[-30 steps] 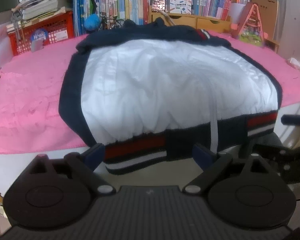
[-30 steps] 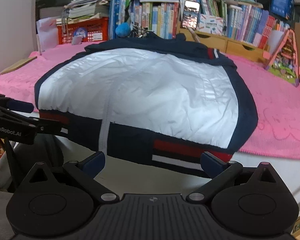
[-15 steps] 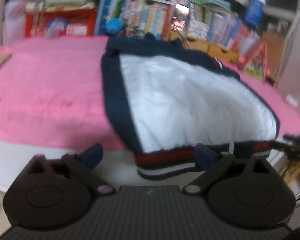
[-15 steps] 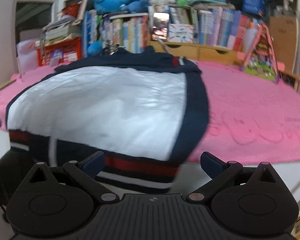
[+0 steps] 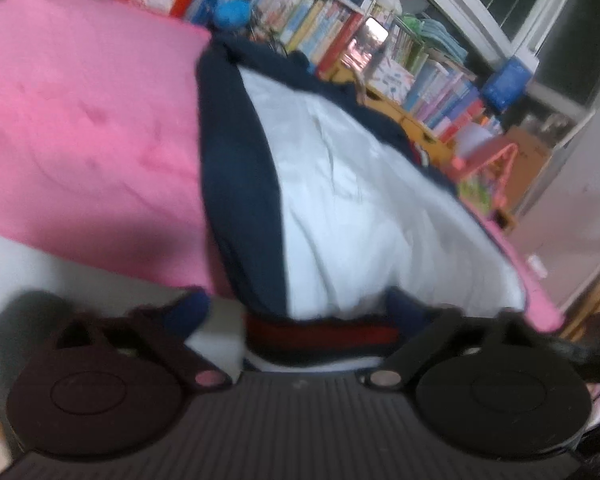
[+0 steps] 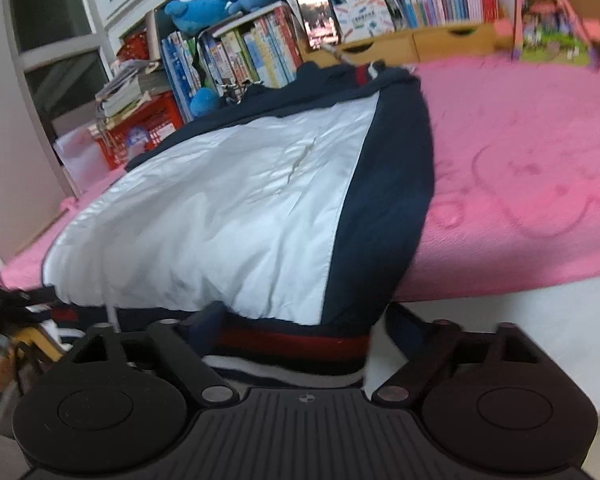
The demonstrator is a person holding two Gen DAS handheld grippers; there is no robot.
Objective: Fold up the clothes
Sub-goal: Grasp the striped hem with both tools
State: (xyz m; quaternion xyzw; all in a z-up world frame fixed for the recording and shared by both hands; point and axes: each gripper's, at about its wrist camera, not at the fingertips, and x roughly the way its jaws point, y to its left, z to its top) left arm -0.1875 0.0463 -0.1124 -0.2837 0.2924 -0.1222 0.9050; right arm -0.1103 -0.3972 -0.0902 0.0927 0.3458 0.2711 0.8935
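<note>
Open pink blanket (image 6: 520, 184) on both sides of the jacket (image 6: 236, 216); far edge blocked by books (image 6: 236, 56), red crate (image 6: 148, 128), wooden drawers (image 6: 420, 44).

A second ago my left claw (image 5: 296, 310) faced the middle of the jacket (image 5: 340, 208) hem; now it sits at the hem's left corner, rolled so the view tilts, and its jaws have just been closing with the striped band (image 5: 320, 332) between them. My right claw (image 6: 300, 320) has shifted to the right corner, jaws likewise closing around the band (image 6: 292, 340).
</note>
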